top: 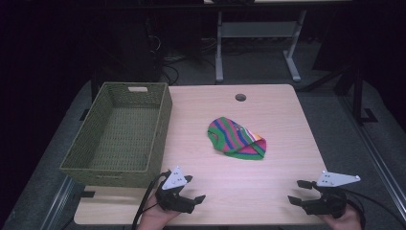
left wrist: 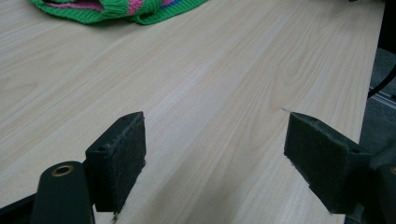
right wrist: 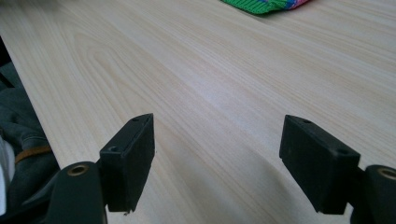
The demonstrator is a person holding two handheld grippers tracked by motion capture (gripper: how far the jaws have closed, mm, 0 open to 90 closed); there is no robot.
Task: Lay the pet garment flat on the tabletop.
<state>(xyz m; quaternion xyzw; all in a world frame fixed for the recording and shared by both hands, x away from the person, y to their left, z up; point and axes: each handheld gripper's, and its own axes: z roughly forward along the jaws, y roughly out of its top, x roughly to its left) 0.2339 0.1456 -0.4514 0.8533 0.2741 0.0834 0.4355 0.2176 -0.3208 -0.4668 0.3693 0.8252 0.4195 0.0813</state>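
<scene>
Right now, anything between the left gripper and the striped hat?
Nothing: bare tabletop runs from the left gripper to the striped hat, clear in the high view and the left gripper view.

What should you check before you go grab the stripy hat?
1. Left gripper open: ok, its jaws stand wide apart in the left gripper view.
2. Right gripper open: ok, jaws wide apart too.
3. Both grippers carrying nothing: ok, bare table shows between the jaws.
4. Hat free to grab: ok, it lies alone mid-table, touching nothing else.
5. Basket has room: ok, it looks empty, at the table's left edge.
6. Hat lies flat in one layer: cannot tell, it looks folded or bunched.
</scene>
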